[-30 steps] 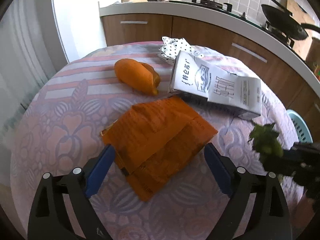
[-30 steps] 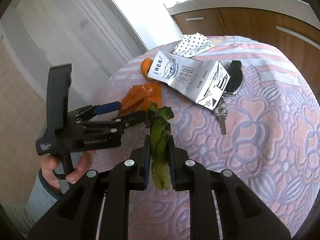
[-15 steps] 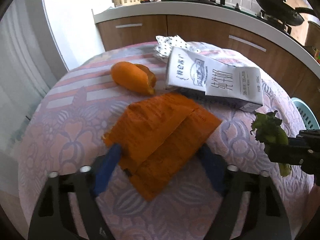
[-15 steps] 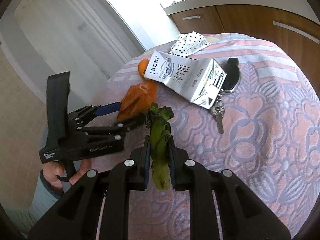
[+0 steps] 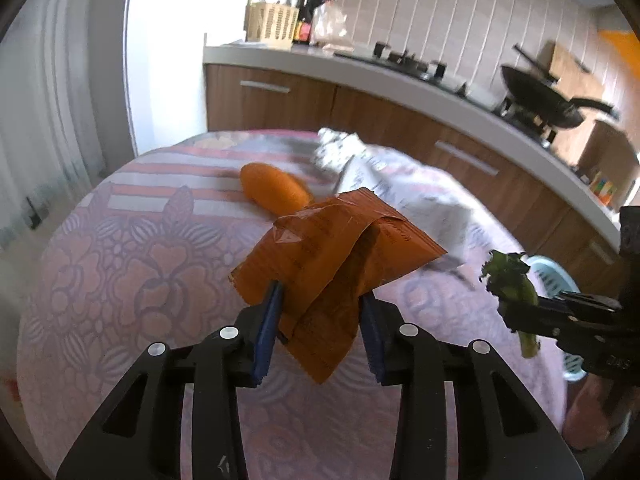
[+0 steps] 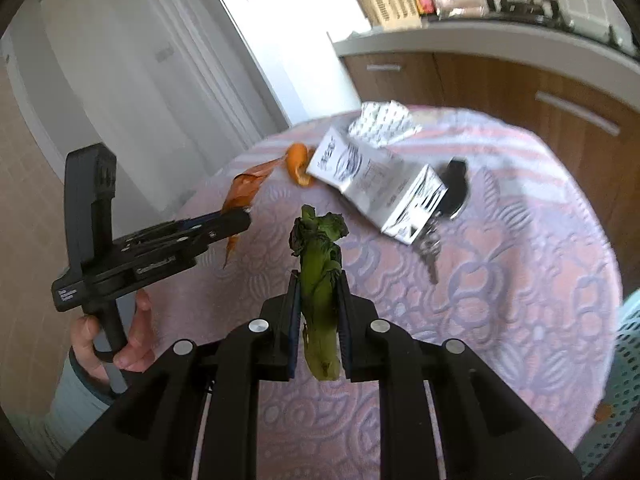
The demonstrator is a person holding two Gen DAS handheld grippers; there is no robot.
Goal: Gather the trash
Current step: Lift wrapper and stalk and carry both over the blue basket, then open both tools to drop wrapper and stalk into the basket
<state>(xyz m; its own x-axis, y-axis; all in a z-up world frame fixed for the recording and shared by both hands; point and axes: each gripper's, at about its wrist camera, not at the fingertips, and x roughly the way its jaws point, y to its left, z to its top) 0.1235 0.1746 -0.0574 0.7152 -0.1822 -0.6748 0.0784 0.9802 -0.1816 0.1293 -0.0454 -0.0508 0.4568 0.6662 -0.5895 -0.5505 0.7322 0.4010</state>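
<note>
Right now the left gripper [image 5: 320,320], jaws just closing, pinches the light, crinkly orange wrapper [image 5: 340,248] low, clear of the table [image 5: 120,272], while the right gripper [image 6: 318,320] clamps a limp vegetable stalk [image 6: 320,280] mid-stem.

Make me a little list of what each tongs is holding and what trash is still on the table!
left tongs: have just been closing; pinching the orange wrapper, lifted off the table
right tongs: shut on the green vegetable stalk
still on table: milk carton, orange peel, spotted paper
also there: keys
</note>
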